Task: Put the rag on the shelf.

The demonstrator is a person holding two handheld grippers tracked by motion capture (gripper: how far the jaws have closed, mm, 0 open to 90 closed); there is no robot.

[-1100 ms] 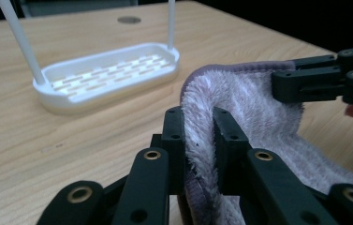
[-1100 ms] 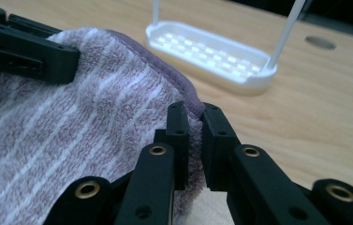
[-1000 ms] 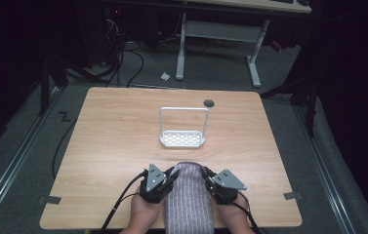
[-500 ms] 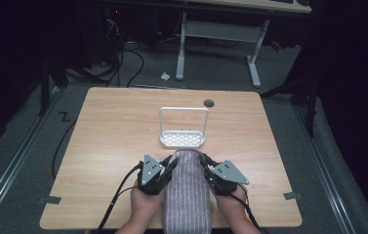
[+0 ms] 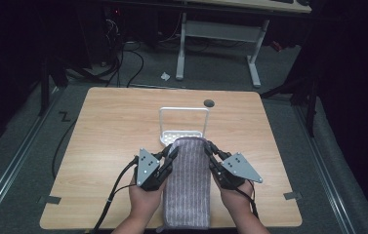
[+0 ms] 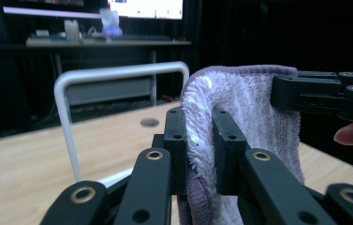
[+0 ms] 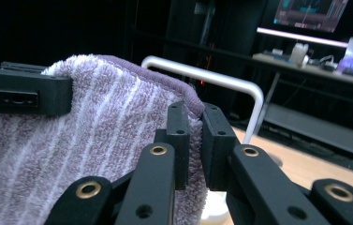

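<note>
While pinched at both far corners, lifted clear of the wood at its leading edge: purple striped towel (image 5: 187,185), seen from the high view, with its near end draped down toward six o'clock past the table (image 5: 113,122) edge. Compared with a second ago, both grippers raised, and the towel's top hem brought up to overlap the base of the white rack (image 5: 183,126) at twelve o'clock. Left gripper (image 5: 171,155) at nine o'clock of the cloth, right gripper (image 5: 210,151) at three o'clock, each clamped tight on a corner. Small dark disc (image 5: 209,103) beyond the rack at one o'clock, untouched.

From the left gripper view: jaws nearly closed, with only a fold of towel (image 6: 239,117) squeezed between the pads. Rack bar (image 6: 118,75) ahead at eleven o'clock, its top about level with the hem. Other gripper's jaws biting the opposite corner at three o'clock.

From the right gripper view: same story, left gripper (image 7: 38,96) far off at nine o'clock, own right gripper (image 7: 192,140) shut hard on the towel (image 7: 94,131) corner. Rack bar (image 7: 211,79) just behind the hem at one o'clock.

Judged from this: lift well under way, cloth spread taut between two grips, hem about high enough to clear the bar; likely next, carried forward and draped over the rack. Risk: hem catching the bar if brought forward too low
</note>
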